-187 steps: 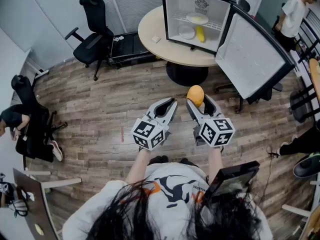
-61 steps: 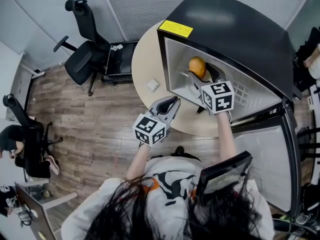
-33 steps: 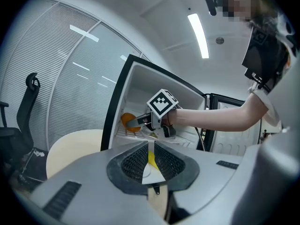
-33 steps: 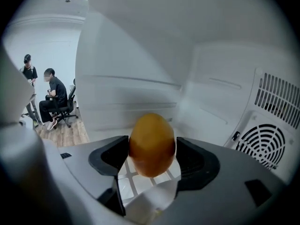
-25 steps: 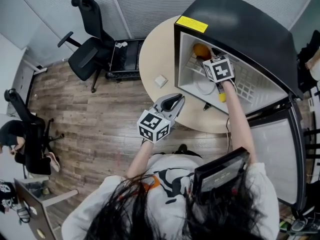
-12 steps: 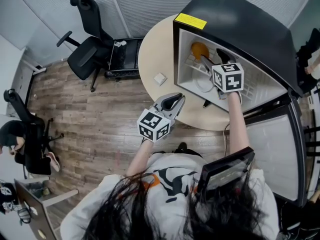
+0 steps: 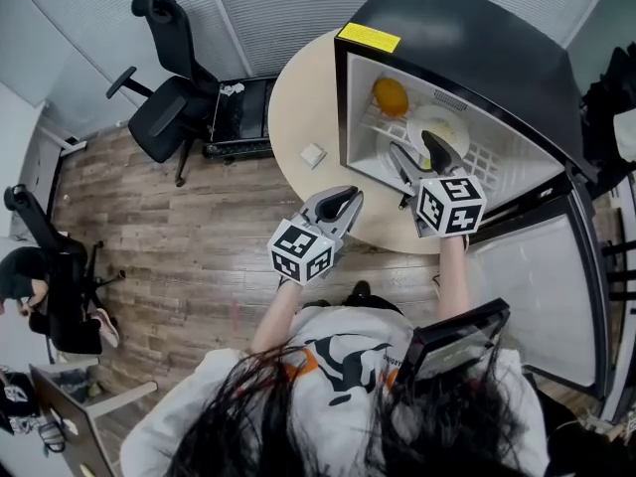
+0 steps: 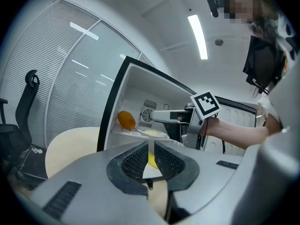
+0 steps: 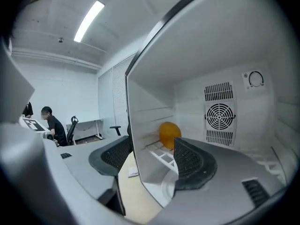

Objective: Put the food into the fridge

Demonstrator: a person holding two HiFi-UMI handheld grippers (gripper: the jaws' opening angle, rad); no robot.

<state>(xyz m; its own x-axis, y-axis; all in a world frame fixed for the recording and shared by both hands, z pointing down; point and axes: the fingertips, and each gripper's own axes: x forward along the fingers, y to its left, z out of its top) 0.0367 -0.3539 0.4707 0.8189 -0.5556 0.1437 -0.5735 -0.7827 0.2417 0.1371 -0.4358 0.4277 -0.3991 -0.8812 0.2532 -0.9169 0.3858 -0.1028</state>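
The orange (image 7: 390, 96) lay on the wire shelf inside the fridge (image 7: 477, 38), towards its back left corner, with a white plate (image 7: 437, 127) beside it on the same shelf; the right gripper (image 7: 415, 150) hung at the fridge's open front, its jaws spread wide and holding nothing, well apart from the orange; the left gripper (image 7: 341, 199) was held outside the fridge, in front of its left wall, over the edge of the round table (image 7: 298, 107), its jaws drawn together to a thin slit and empty; the fridge door (image 7: 537, 286) stood swung open to the fridge's right.
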